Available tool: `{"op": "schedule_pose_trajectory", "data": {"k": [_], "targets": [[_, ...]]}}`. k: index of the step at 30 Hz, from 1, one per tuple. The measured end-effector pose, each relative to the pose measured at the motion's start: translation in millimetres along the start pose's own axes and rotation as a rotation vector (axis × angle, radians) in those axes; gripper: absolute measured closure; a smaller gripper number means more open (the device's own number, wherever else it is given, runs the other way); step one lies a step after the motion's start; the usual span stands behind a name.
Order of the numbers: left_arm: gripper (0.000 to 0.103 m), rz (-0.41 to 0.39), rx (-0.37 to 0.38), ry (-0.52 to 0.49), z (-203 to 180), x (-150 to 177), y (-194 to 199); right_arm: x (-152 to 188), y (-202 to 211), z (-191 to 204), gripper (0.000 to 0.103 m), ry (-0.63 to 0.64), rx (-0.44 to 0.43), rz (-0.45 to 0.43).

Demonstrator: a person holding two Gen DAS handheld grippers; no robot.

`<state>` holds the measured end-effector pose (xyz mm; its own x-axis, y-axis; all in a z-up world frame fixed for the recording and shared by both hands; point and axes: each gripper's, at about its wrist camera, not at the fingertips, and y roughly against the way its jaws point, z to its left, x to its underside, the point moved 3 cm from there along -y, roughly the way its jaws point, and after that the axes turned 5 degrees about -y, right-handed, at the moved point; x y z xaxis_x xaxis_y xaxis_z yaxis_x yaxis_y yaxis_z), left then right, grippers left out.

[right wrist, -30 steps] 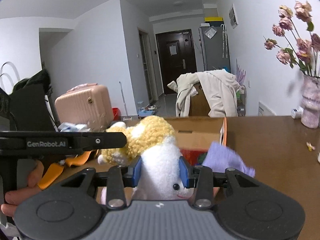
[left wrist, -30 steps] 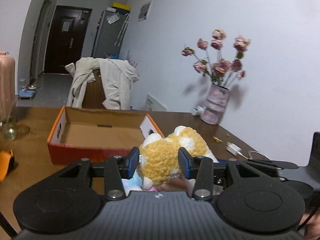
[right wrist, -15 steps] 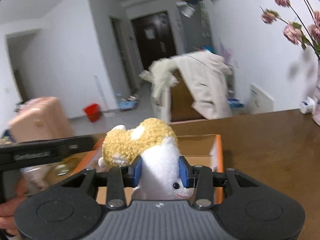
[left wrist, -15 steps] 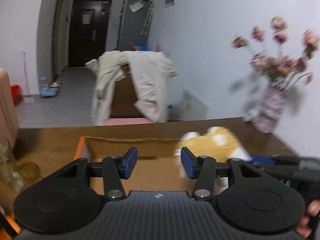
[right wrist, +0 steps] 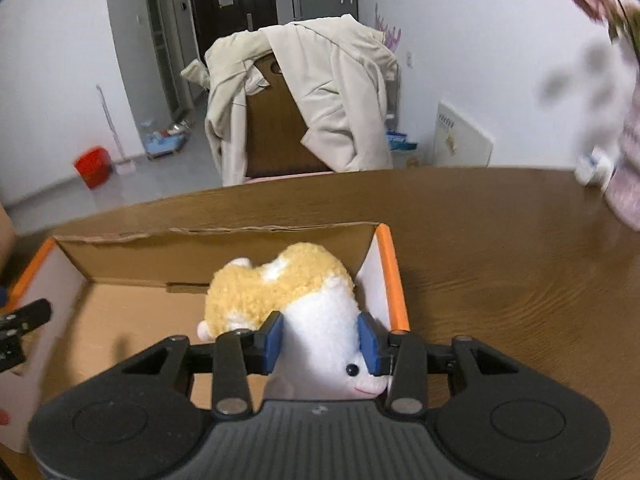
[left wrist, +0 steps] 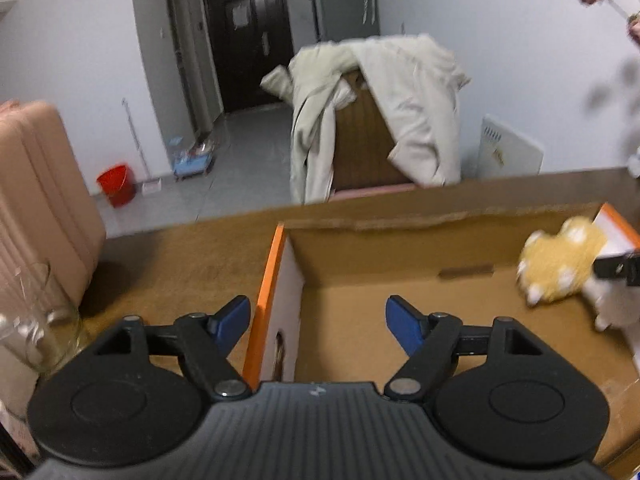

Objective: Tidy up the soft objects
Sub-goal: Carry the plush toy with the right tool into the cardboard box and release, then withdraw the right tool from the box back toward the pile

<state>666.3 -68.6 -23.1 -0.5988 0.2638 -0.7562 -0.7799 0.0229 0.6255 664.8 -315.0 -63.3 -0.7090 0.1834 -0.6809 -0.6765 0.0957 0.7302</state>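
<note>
My right gripper is shut on a yellow and white plush toy and holds it over the right end of an open cardboard box with orange rims. The toy also shows at the far right of the left wrist view, inside the box. My left gripper is open and empty, its jaws astride the box's left wall. The box floor looks bare.
The box stands on a brown wooden table. A pink vase stands at the table's right, a glass jar at its left. A chair draped with a beige coat is behind the table.
My left gripper let go of the toy, opened wider and swung left to the box's left wall. My right gripper carried the toy over the box.
</note>
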Motion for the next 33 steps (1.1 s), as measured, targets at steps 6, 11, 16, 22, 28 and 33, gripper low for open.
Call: {"op": "schedule_pose_trajectory", "data": {"k": [6, 11, 16, 22, 28, 33], "targets": [[0.027, 0.068, 0.037, 0.068, 6, 12, 4, 0, 3, 0, 0.063, 0.075, 0.005, 0.002], [0.027, 0.066, 0.076, 0.087, 5, 15, 21, -4, 11, -6, 0.053, 0.064, -0.026, 0.054], [0.027, -0.011, 0.078, 0.091, 9, 9, 73, -15, 74, -14, 0.042, 0.038, -0.090, -0.044], [0.022, -0.133, 0.067, 0.095, 7, 12, 171, -4, 197, -29, 0.028, 0.073, -0.198, -0.229], [0.010, -0.252, 0.097, 0.069, -7, 39, 261, 50, 289, -43, 0.023, 0.137, -0.264, -0.357], [0.003, -0.351, 0.090, 0.046, -24, 82, 321, 105, 339, -53, 0.015, 0.180, -0.308, -0.431]]}}
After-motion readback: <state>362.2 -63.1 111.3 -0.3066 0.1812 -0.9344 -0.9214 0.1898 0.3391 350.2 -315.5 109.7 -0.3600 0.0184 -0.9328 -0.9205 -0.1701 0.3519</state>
